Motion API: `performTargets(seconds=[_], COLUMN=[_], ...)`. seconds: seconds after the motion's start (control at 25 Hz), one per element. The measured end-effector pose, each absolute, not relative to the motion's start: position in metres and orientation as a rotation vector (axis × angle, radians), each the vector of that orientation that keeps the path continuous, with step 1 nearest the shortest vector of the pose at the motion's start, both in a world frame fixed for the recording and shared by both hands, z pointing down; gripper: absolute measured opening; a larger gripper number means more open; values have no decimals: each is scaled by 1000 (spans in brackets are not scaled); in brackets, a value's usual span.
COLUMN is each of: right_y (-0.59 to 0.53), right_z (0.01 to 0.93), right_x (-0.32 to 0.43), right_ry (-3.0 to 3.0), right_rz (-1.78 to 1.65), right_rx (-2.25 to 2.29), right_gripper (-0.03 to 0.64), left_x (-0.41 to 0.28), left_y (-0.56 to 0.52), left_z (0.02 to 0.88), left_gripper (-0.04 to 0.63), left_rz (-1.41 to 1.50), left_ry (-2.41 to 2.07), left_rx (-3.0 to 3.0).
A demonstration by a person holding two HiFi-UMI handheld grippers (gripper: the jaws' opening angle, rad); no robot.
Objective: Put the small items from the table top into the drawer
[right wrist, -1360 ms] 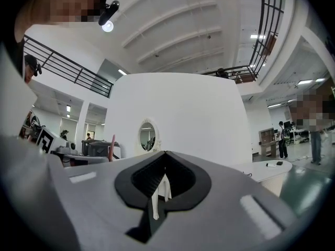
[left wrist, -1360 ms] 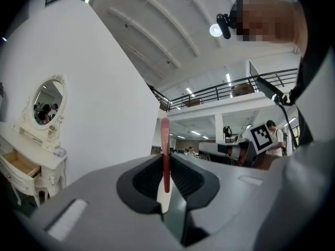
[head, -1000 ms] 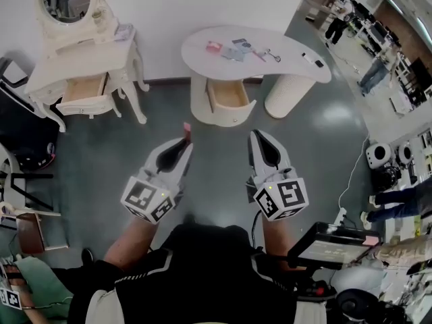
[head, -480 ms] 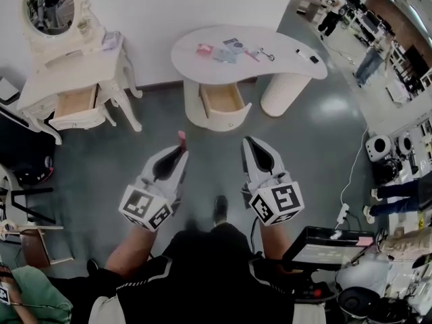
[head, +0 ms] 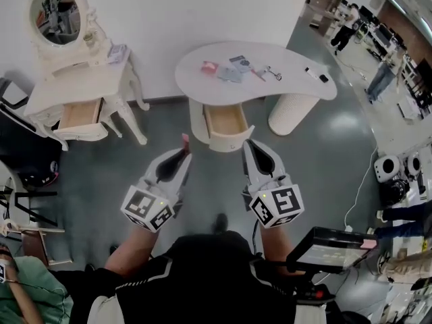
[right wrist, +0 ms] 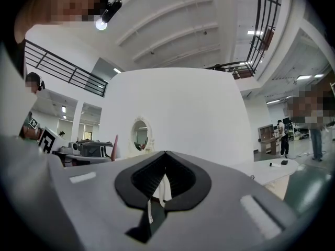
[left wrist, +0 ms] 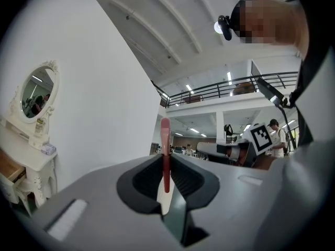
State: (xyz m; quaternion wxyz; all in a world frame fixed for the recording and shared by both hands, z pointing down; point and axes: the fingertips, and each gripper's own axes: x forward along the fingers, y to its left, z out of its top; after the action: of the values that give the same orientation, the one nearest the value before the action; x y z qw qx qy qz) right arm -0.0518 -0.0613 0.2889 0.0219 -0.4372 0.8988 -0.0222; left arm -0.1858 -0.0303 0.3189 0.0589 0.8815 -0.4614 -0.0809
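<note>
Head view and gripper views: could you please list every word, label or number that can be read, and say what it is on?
No readable text anywhere.
Cubes on left claw and right claw: square black-and-white patterns, no letters.
Small items on the table: too small to read.

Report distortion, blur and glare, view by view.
Head view: fisheye bows the room's edges; glare on the floor beside the table. Left gripper view: the left claw is soft, the pink stick clearer. Right gripper view: dark corners, bulging wall.
</note>
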Motion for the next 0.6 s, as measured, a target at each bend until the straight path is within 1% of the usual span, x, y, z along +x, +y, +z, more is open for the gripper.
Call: performTargets(seconds=[0.6], right_y=[-160], right_z=[297], right_x=[10], right_ry=[2804], right_rz=[-93], right_rx=[-1334], right_gripper=[2], left_x=[-125], left_y=[-127], left_z=[323], left_gripper=[44], left_rz=[-213], left_ry=[-1434], left_rx=[2644])
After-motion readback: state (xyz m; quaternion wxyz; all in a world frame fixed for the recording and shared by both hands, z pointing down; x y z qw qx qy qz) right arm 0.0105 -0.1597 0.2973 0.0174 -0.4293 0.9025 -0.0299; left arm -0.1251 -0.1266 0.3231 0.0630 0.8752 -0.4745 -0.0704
